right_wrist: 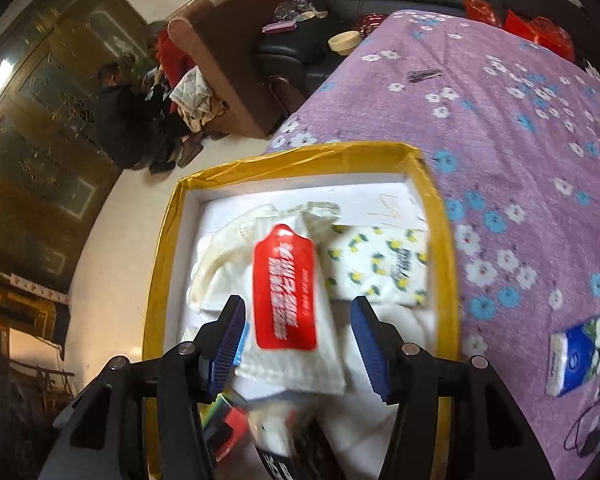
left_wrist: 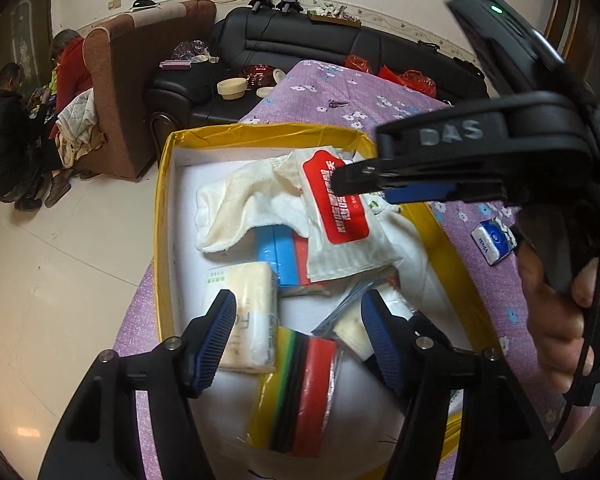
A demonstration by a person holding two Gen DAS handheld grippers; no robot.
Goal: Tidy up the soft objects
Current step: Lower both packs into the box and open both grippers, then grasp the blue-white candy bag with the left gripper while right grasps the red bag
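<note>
- On the counter [right_wrist: 520, 128], a purple cloth printed with white and blue flowers is spread, and a yellow-rimmed box [right_wrist: 300, 152] with a white inside is set near its edge.
- Inside the box, a white tissue pack with a red label [right_wrist: 286, 292] is seen lying on a cream towel [left_wrist: 236, 208], beside a lemon-printed tissue pack [right_wrist: 380, 268].
- Nearer the left wrist camera, a pale yellow tissue pack [left_wrist: 252, 312] and a rainbow-striped packet [left_wrist: 296, 392] are seen in the box.
- A small blue tissue pack [right_wrist: 576, 356] is left on the cloth outside the box, well apart from its rim.
- The left claw [left_wrist: 298, 340] is held partly open above the box contents; nothing is gripped.
- The right claw [right_wrist: 298, 338] is likewise held partly open, with the red-labelled pack between its fingers but not pressed by the pads.
- Beyond the counter, a black sofa [left_wrist: 340, 52] carrying bowls and red bags, and a brown armchair [left_wrist: 140, 92], are seen against a cream wall.
- Two people [left_wrist: 28, 120] are seated low on the pale tiled floor [left_wrist: 60, 280] beside the armchair.
</note>
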